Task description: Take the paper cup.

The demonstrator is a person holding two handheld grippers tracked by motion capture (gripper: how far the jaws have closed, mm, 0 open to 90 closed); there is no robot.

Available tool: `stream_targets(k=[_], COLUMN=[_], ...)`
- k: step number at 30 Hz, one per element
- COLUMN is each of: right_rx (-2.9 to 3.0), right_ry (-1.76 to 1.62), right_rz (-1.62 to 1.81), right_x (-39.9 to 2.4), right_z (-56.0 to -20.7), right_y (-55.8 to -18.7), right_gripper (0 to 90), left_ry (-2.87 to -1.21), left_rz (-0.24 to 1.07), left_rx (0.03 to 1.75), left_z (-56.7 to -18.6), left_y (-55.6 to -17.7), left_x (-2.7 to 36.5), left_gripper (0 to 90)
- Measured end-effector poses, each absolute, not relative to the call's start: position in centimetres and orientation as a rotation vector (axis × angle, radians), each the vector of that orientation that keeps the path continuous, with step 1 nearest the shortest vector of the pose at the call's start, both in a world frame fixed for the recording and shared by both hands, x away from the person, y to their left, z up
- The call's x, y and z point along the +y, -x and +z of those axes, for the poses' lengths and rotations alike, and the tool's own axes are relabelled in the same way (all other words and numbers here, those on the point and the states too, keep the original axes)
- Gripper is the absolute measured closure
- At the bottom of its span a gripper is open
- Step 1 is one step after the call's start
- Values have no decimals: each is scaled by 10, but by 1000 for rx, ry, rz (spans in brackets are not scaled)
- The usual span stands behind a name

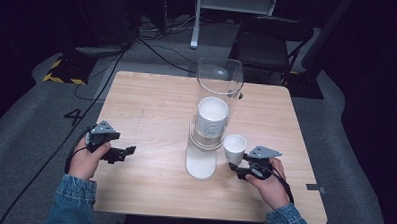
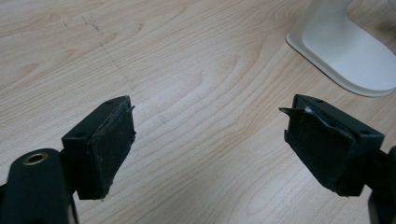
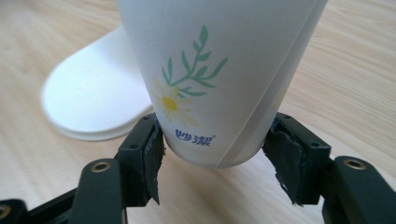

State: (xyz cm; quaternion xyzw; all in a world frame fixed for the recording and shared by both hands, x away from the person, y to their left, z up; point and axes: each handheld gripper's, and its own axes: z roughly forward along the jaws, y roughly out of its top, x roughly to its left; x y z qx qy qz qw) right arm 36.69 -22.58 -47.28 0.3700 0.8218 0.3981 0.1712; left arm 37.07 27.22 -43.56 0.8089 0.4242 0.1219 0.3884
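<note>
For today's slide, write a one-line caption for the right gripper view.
Right tongs clamp the base of a daisy-printed paper cup beside a white stand base.

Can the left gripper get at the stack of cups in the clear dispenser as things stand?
Probably yes. The left gripper is open and holds nothing, with bare table between it and the dispenser; the stack of cups sits inside the clear tube, likely reachable from below only.

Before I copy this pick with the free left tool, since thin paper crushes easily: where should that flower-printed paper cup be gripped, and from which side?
Grip the paper cup low, near its base, as the right tool does: the stiff bottom resists crushing, while the open rim would buckle. Come in level from the person's side, jaws either side of the tapered wall; the clear dispenser tube blocks the far-left approach.
</note>
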Motion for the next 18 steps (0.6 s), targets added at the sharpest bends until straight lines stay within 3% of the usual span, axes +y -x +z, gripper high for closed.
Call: stream_targets(k=[18], right_rx=[2100], right_ry=[-1346], right_rz=[1022], right_x=[-277], right_z=[-482], right_y=[-403], right_gripper=[391], left_ry=[-2060], left_rz=[300], left_rx=[1104], left_z=[-441], left_y=[-369], left_x=[273], left_gripper=[156])
